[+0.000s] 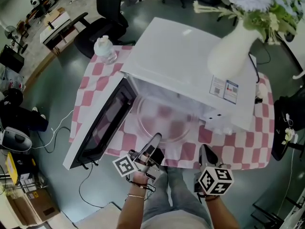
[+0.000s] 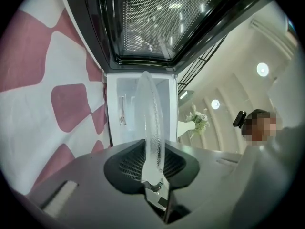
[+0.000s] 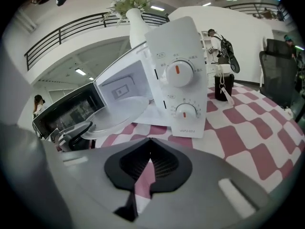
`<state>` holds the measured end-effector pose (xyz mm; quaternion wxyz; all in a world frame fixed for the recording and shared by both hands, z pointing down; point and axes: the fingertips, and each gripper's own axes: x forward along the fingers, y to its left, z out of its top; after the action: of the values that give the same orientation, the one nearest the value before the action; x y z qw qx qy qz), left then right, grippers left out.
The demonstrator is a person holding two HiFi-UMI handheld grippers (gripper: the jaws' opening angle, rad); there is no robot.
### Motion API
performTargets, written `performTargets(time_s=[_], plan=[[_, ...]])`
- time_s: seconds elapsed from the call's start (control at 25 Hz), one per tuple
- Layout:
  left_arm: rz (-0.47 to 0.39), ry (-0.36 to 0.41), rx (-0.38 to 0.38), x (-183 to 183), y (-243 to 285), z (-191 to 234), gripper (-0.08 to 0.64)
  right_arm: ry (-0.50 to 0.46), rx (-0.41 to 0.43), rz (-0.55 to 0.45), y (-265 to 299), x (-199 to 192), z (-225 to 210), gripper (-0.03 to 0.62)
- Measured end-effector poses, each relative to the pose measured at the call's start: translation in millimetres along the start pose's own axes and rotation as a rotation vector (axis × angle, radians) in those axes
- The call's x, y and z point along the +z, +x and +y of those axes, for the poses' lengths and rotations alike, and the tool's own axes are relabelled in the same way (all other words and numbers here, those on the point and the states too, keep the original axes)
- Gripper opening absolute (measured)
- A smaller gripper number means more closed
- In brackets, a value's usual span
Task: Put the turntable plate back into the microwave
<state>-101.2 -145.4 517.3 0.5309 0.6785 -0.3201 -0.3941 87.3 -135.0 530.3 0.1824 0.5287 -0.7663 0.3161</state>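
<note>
Door stands open at left. Left gripper clamps the near rim of the turntable plate, which is level at the mouth of the microwave. Slide it in level, centre it on the cavity floor, then release. Right gripper is closed on nothing. Control panel reads "WAHIN".

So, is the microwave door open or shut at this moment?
Open. The door stands swung wide from the microwave, and the white cavity shows behind the turntable plate.
</note>
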Motion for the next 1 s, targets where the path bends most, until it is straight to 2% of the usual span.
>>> performTargets(time_s=[0.2,0.4,0.64,1.0], plan=[[0.002,0.028,0.035,-2,7,6,0.062,-0.04,-0.048,-0.014,-3,-3,-3,0.01],[0.011,0.024,0.044,-4,13,8,0.061,-0.041,-0.041,-0.003,-4,-8,0,0.01],[-0.019,-0.009,0.041,-2,21,11,0.061,-0.041,-0.027,0.006,-6,-12,4,0.009],[-0.011,0.013,0.051,5,32,12,0.063,-0.051,-0.02,0.025,-9,-17,3,0.009]])
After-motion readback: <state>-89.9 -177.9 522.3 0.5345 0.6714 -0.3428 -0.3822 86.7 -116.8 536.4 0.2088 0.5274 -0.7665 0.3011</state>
